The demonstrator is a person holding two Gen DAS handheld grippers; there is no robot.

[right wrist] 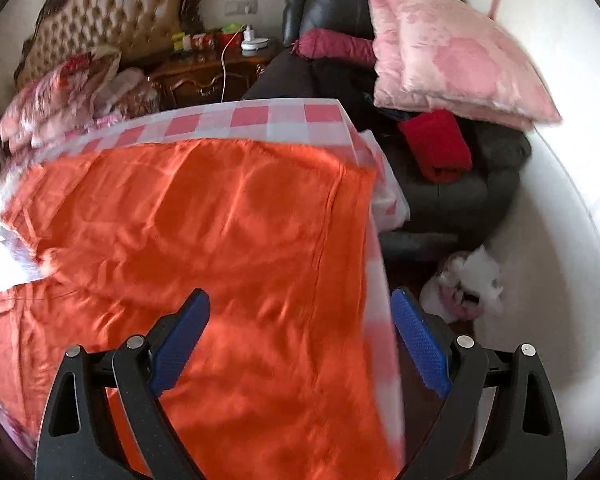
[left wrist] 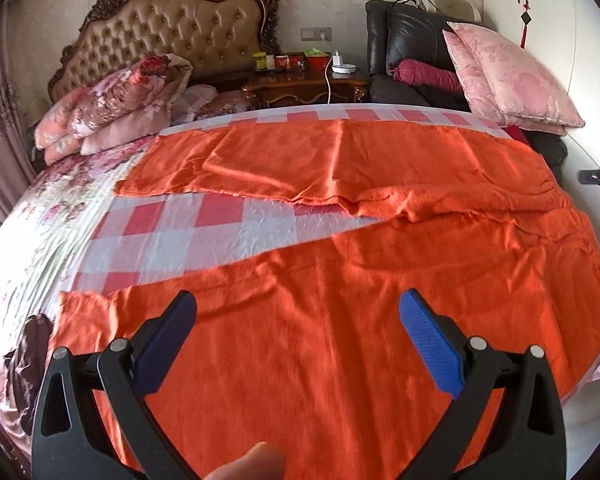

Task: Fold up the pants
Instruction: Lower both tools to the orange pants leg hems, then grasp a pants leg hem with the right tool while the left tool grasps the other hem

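Note:
Orange pants (left wrist: pixel 340 240) lie spread flat on a pink-and-white checked sheet (left wrist: pixel 188 232) on the bed, the two legs running left with a wedge of sheet between them. My left gripper (left wrist: pixel 298 312) hovers open over the near leg, nothing between its blue pads (left wrist: pixel 428 336). In the right wrist view the waist end of the pants (right wrist: pixel 228 220) reaches the bed's right edge. My right gripper (right wrist: pixel 300 312) is open above that edge, one finger over the orange cloth, the other beyond the bed. A fingertip (left wrist: pixel 252 462) shows at the bottom of the left wrist view.
Folded floral quilts (left wrist: pixel 112 108) sit by the tufted headboard (left wrist: pixel 172 28). A wooden nightstand (left wrist: pixel 308 84) holds small items. A black armchair (right wrist: pixel 452 184) beside the bed carries pink pillows (right wrist: pixel 452 56) and a red cloth (right wrist: pixel 436 144). White stuff (right wrist: pixel 468 284) lies on the floor.

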